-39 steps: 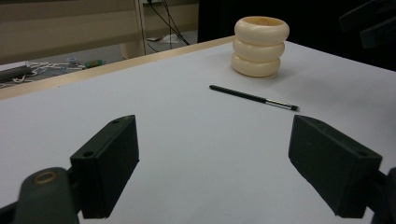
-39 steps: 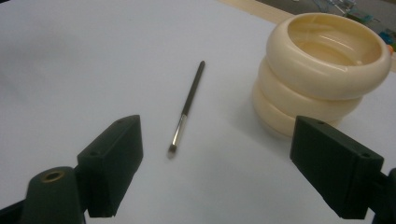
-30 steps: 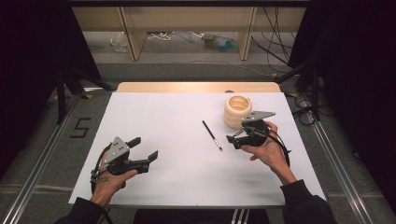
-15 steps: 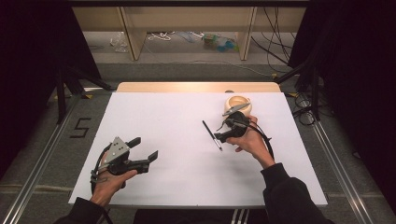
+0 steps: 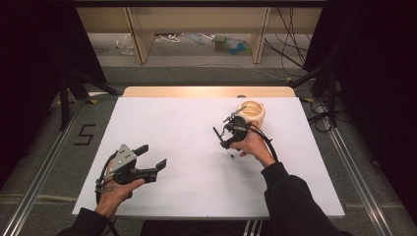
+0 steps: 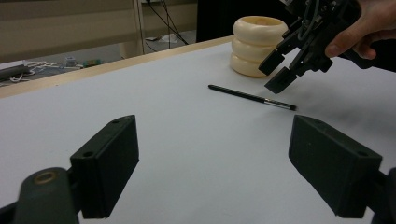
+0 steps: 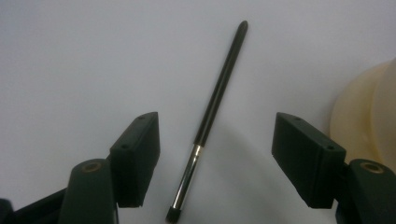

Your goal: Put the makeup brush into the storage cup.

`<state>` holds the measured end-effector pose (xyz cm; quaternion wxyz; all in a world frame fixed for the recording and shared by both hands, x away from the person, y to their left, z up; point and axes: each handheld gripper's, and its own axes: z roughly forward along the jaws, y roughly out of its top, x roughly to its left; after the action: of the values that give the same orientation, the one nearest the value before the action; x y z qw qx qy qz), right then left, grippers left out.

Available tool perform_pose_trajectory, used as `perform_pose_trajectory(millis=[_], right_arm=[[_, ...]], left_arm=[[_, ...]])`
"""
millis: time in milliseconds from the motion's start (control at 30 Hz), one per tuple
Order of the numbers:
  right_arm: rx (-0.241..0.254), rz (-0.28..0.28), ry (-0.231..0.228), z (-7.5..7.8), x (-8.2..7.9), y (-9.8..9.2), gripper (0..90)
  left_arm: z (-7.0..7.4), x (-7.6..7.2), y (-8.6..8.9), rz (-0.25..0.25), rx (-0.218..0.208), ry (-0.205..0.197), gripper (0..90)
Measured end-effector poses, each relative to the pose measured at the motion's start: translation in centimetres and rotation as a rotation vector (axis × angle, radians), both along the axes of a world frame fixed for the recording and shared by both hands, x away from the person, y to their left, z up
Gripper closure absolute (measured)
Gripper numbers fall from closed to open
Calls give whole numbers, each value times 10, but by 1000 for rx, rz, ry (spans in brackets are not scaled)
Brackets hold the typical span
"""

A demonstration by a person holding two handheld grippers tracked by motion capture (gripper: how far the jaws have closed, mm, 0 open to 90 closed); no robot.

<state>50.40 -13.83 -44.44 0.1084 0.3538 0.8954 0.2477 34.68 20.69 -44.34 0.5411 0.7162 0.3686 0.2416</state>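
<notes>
Pen (image 7: 212,112) lies between spread right tongs (image 7: 217,161).

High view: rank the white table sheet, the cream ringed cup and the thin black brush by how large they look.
1. White table sheet, by far the largest.
2. Cream ringed cup.
3. Thin black brush, mostly hidden under the open right gripper, so its full length is unsure here.

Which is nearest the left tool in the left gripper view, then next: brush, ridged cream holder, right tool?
1. Brush, lying ahead on the white table.
2. Right tool, hovering over the brush's metal end.
3. Ridged cream holder, farthest, near the table's far edge.
</notes>
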Motion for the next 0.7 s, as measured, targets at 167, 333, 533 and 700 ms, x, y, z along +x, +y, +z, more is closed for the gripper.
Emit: perform_pose_trajectory(millis=[167,333,533,700], right_arm=[[-26,2,17,0,6,3,369],[-53,2,45,-1,12,10,388],[-78,-7,70,-6,20,15,420],[-101,-8,97,-4,23,20,454]], left_arm=[[0,0,-1,-3,0,-1,160],[0,0,0,-5,3,-5,160],[0,0,0,1,-5,-2,160],[1,1,0,-5,1,-6,160]])
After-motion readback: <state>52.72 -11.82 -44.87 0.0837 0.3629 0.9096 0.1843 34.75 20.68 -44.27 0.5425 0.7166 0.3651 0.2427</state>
